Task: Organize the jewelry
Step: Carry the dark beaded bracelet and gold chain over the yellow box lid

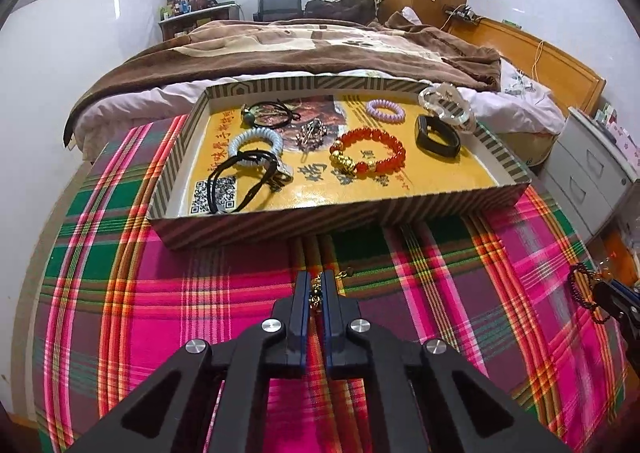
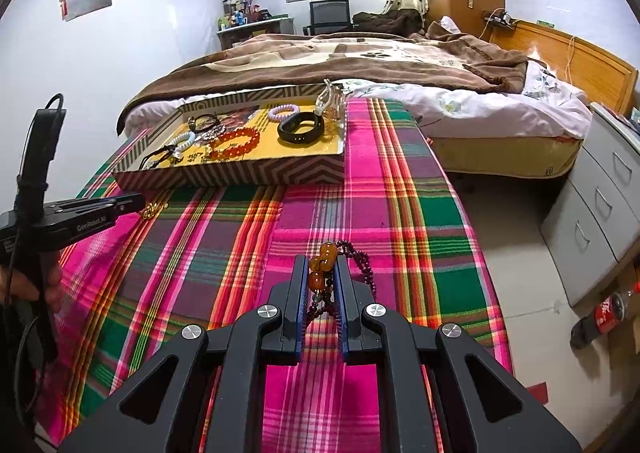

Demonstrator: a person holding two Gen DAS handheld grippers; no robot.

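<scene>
- So the desk (image 1: 240, 313) has this loud pink, green and orange plaid cloth on it, with a bed (image 1: 320, 49) right behind its far edge.
- Biggest thing on it is a shallow striped cardboard tray (image 1: 280, 229) at the far side, yellow printed liner inside.
- Tray contents, roughly big to small: a red bead bracelet (image 1: 374, 151) with gold charms in the middle, a black band (image 1: 437, 135) to its right, black cords (image 1: 244, 185) at the near left, a pale blue coil hair tie (image 1: 260, 141) just behind them, another black cord loop (image 1: 272, 113) at the far left, a lilac coil hair tie (image 1: 385, 110) at the far right, and a small silvery clip (image 1: 314, 133) in the centre.
- A clear chunky glass-looking piece (image 1: 444, 105) sits on the tray's far right corner.
- Left hand-held gripper (image 1: 316, 281) is pinched tight on a small gold chain piece (image 1: 317, 293), down on the cloth near the tray's front wall.
- Right hand-held gripper (image 2: 320, 273) is clamped on a dark maroon bead strand (image 2: 360, 261) with amber beads (image 2: 322, 261), over the cloth, well near of the tray.
</scene>
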